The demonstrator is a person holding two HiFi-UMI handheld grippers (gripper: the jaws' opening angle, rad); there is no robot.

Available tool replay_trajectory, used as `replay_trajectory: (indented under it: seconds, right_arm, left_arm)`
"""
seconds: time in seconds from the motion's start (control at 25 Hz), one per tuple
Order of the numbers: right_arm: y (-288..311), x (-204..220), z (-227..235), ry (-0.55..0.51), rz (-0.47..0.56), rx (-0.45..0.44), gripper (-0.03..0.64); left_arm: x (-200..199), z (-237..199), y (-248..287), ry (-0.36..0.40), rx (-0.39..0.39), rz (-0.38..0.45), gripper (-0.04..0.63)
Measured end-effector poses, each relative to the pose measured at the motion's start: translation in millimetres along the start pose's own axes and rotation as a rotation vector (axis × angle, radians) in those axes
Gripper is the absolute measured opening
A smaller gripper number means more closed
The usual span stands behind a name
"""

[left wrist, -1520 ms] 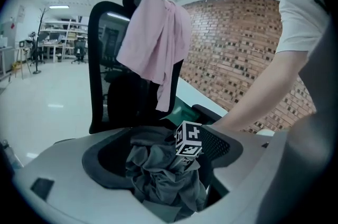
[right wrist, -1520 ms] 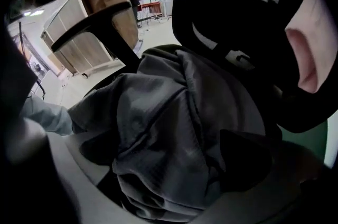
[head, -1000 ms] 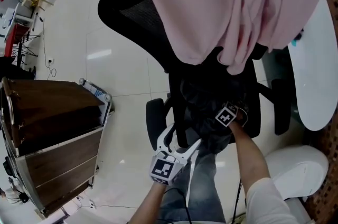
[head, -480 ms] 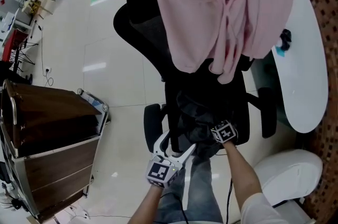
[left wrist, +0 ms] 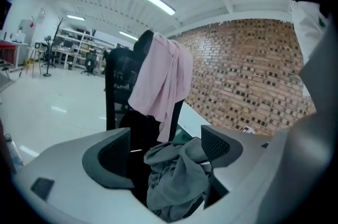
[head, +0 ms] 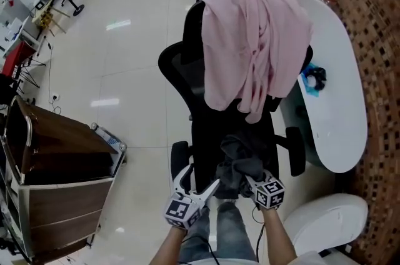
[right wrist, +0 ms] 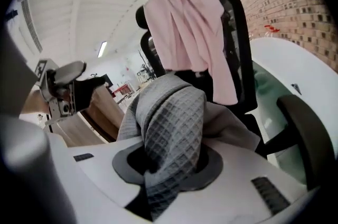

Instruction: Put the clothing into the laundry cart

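- My right gripper [head: 249, 175] has just been closing its jaws, and they now pinch the grey cloth [head: 237, 156] tight. The cloth bunches up right in front of the jaws.
- My left gripper [head: 199, 181] is just to the left, with its jaws wide apart. The grey cloth hangs past them, close to the right jaw, but the pads do not press it.
- I count two grippers and two cloths: one grey and one pink.
- The pink cloth [head: 253, 39] hangs further ahead of both grippers, over the back of the one black chair [head: 187, 70].
- One laundry cart [head: 62, 170] stands well off to the left of my left gripper.
- A white table [head: 337, 101] is to the right of my right gripper, with a brick wall [head: 369, 39] behind it.
- The floor [head: 125, 70] is pale and shiny.
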State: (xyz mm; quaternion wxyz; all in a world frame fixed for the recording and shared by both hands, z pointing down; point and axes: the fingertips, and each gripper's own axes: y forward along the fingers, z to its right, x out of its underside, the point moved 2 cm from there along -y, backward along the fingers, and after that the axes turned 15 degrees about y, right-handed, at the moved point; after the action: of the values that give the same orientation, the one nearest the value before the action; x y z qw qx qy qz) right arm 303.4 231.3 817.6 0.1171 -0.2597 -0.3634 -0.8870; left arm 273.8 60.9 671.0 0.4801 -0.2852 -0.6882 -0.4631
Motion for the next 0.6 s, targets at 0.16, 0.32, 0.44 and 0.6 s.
replay_trajectory:
  seconds: [0.16, 0.32, 0.44, 0.6]
  right_arm:
    - [-55, -55, -51, -0.031, 0.161, -0.018, 0.117]
    - [-103, -105, -108, -0.091, 0.298, -0.068, 0.117]
    - [-134, -140, -154, -0.121, 0.397, -0.111, 0.117]
    - [-170, -183, -210, -0.142, 0.526, -0.172, 0.114]
  left_arm:
    - [-36, -3, -28, -0.020, -0.026, 0.061, 0.399]
    - [-77, -3, -55, 0.011, -0.034, 0.140, 0.399]
    - [-121, -3, -75, 0.039, -0.051, 0.193, 0.397]
    - [-172, -15, -104, 0.077, -0.111, 0.281, 0.399]
